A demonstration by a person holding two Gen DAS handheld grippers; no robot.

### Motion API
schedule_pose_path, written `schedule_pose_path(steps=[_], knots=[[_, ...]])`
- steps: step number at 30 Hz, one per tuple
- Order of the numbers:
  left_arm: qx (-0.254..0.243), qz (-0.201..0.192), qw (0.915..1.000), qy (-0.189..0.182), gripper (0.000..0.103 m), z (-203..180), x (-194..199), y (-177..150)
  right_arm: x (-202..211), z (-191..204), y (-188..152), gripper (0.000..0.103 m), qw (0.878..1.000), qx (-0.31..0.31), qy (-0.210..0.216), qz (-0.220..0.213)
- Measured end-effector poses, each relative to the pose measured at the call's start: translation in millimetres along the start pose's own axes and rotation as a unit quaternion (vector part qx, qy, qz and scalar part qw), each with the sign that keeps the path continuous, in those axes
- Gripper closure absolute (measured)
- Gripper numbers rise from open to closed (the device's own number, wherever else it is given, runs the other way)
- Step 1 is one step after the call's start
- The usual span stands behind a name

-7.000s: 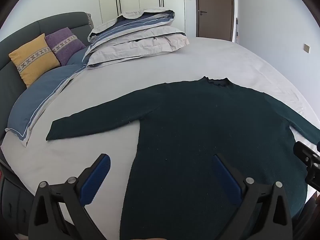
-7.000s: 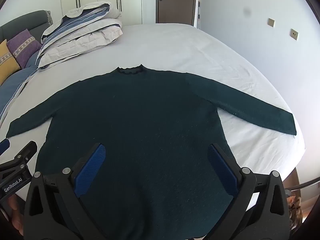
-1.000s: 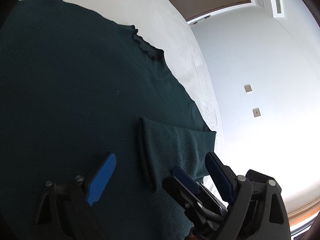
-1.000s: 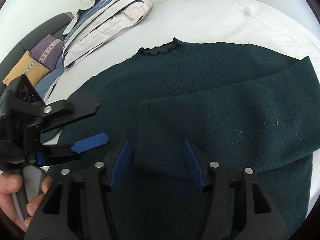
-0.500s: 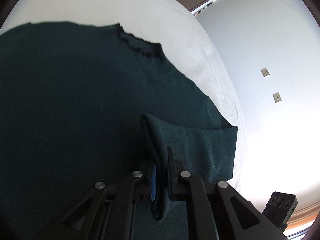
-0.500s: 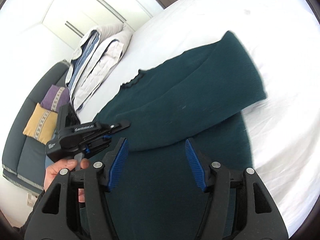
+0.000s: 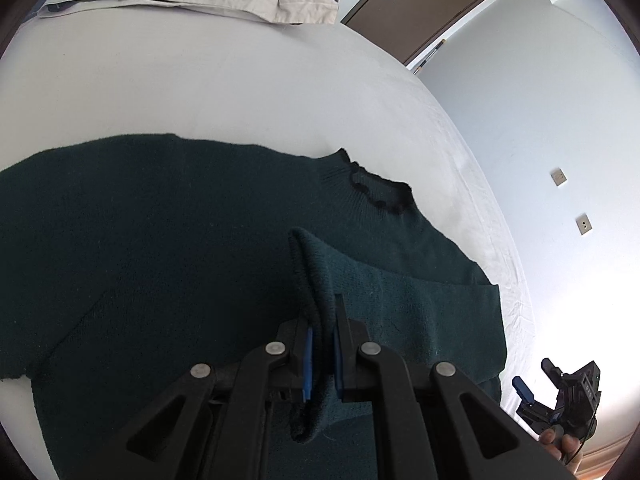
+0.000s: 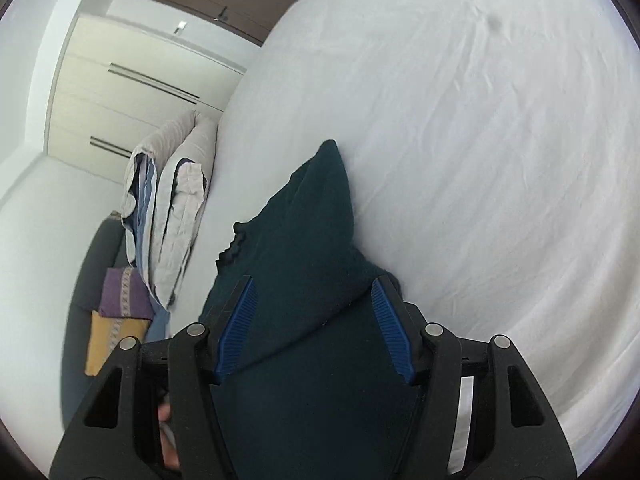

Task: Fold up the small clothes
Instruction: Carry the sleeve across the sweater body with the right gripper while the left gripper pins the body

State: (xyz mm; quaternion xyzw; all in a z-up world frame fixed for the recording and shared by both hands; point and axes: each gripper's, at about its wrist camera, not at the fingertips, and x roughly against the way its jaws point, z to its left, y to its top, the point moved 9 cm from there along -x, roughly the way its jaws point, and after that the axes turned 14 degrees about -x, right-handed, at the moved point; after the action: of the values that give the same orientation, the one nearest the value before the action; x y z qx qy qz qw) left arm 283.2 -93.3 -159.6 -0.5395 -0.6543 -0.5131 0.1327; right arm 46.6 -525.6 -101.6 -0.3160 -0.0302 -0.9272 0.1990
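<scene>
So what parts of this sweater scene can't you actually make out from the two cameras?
- Sweater hem, left wrist view: hidden under the left gripper, shut on the sleeve cuff.
- Other sleeve, left wrist view: cut off by the picture's edge.
- Right gripper, right wrist view: open, but whether it touches the fabric is unclear.
- Cushions, right wrist view: blurred.

No readable text, label, brand, number or sign on anything here.

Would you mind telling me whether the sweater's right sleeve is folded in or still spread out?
Folded in. The sleeve lies across the sweater body, its cuff pinched by the left gripper.
</scene>
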Motion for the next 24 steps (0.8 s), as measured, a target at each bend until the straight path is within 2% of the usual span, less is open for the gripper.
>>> schedule_pose_path(steps=[5, 7, 9, 11, 13, 15, 16, 20, 21, 24], knots=[[-0.004, 0.005, 1.0, -0.003, 0.095, 1, -4, -7, -21, -13, -9, 0.044, 0.999, -0.037, 0.004, 0.026], [-0.011, 0.007, 0.9999, -0.005, 0.095, -1, -2, -9, -24, -10, -1, 0.044, 0.999, -0.034, -0.001, 0.012], [-0.015, 0.008, 0.9998, -0.007, 0.095, -2, 0, -11, -22, 4, 11, 0.044, 0.999, 0.01, -0.029, -0.029], [-0.017, 0.009, 0.9998, -0.008, 0.095, -2, 1, -13, -26, 24, 29, 0.044, 0.99, 0.09, -0.081, -0.072], [-0.017, 0.01, 0.9998, -0.007, 0.095, -11, -5, -9, -42, 31, 47, 0.05, 0.98, 0.143, -0.127, -0.063], [-0.018, 0.009, 0.9998, -0.005, 0.095, -12, -6, -10, -62, 35, 59, 0.064, 0.974, 0.157, -0.155, -0.042], [-0.018, 0.008, 0.9998, -0.004, 0.095, -12, -6, -11, -75, 39, 62, 0.069, 0.972, 0.165, -0.162, -0.034], [-0.017, 0.006, 0.9998, -0.003, 0.095, -10, -7, -12, -104, 44, 78, 0.07, 0.965, 0.191, -0.177, -0.025], [-0.019, 0.007, 0.9998, -0.003, 0.095, -10, -8, -12, -109, 44, 82, 0.08, 0.964, 0.192, -0.181, -0.023], [-0.022, 0.008, 0.9997, -0.001, 0.095, -11, -10, -13, -120, 42, 93, 0.089, 0.963, 0.192, -0.185, -0.03]])
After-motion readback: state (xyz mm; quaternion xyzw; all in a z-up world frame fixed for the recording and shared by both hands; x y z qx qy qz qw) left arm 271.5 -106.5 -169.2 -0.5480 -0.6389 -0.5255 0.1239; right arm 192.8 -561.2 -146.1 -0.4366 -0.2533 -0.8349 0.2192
